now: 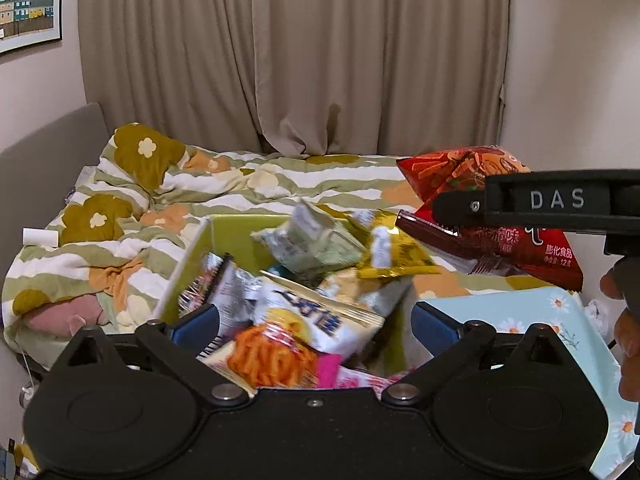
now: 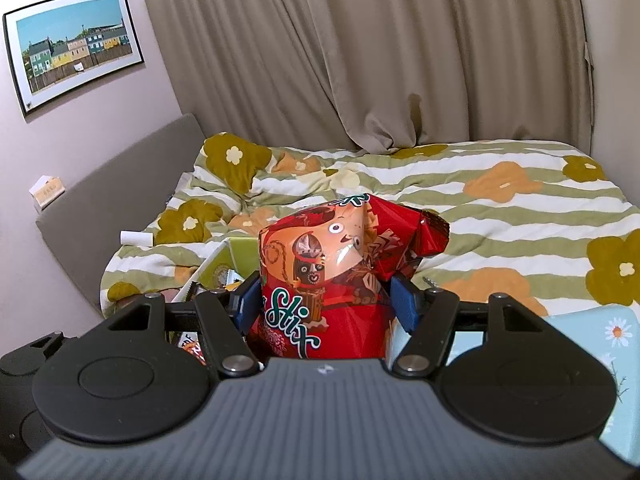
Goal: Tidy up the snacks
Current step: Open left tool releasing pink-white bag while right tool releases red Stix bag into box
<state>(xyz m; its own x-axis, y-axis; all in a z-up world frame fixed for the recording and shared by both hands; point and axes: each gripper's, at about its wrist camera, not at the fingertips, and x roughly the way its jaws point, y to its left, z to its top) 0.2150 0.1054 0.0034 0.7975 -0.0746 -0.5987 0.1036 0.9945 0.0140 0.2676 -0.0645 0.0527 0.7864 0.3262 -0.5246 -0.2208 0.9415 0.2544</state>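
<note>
A green box stands on the bed, heaped with several snack bags. Topmost are a pale green bag, a yellow bag and a white bag with orange sticks, which is blurred. My left gripper hovers over the box, open wide, its blue pads clear of the bags. My right gripper is shut on a red Stix bag and holds it upright in the air. From the left wrist view that red bag hangs to the right of the box, above it.
A light blue tray with daisies lies right of the box. The flowered striped quilt covers the bed, with a white roll at its left edge. Beige curtains hang behind. A person's fingers show at the right edge.
</note>
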